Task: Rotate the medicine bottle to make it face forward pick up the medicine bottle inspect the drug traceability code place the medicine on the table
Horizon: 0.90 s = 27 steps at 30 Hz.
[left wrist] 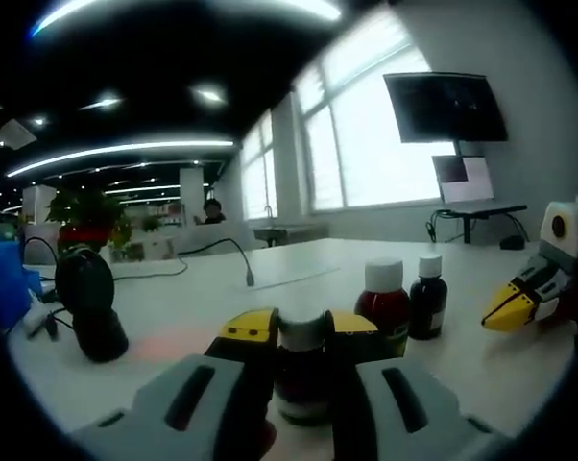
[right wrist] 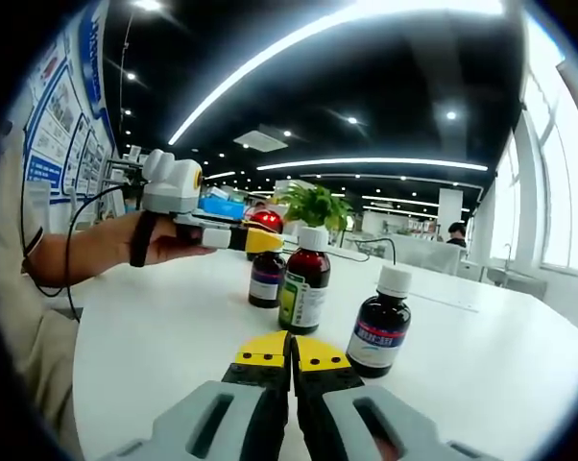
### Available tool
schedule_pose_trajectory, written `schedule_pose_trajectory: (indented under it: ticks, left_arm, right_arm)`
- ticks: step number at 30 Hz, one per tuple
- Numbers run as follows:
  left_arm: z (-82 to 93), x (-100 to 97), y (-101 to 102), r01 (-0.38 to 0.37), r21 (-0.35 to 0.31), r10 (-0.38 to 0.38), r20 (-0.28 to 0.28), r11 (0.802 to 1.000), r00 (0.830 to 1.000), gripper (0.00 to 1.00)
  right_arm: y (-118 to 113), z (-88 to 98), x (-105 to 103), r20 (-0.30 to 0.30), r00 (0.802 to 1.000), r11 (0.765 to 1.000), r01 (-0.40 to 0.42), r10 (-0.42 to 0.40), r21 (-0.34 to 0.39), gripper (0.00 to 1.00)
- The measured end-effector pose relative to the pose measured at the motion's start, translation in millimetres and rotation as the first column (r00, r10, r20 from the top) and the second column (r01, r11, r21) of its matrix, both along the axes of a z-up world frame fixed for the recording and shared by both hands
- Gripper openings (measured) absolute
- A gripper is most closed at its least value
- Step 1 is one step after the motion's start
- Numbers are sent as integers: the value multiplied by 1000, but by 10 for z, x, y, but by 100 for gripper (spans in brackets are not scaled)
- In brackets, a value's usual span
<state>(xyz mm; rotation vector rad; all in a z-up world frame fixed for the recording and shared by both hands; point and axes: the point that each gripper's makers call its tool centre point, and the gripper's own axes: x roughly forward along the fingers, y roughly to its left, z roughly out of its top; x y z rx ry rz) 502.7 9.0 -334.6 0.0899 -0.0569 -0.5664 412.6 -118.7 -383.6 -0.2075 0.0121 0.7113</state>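
A dark medicine bottle (left wrist: 303,379) with a pale cap stands on the white table (left wrist: 222,288), and my left gripper (left wrist: 301,327) is shut on it, one yellow-tipped jaw on each side. In the right gripper view the same bottle (right wrist: 267,280) has a purple label and the left gripper (right wrist: 243,239) covers its top. Beside it stand a red-brown bottle (left wrist: 386,305) (right wrist: 304,285) with a white cap and a green label, and a dark bottle (left wrist: 428,295) (right wrist: 379,333) with a blue and white label. My right gripper (right wrist: 291,351) (left wrist: 512,305) is shut on nothing, low over the table and short of the bottles.
A black round device (left wrist: 89,303) on a stand with cables sits at the table's left. A potted plant (left wrist: 89,216) (right wrist: 314,206) stands behind. A wall monitor (left wrist: 445,106) hangs at the far right. A person's hand (right wrist: 169,242) holds the left gripper. Posters (right wrist: 63,125) line the wall.
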Motion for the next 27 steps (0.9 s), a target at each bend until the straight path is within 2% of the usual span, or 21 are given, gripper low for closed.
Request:
schedule_pose_trajectory:
  ticks: [27]
  left_arm:
    - [-12, -42, 62, 110, -12, -110, -33, 994, 993, 12]
  right_arm:
    - [-5, -9, 10, -3, 1000, 1000, 0, 0, -2, 0]
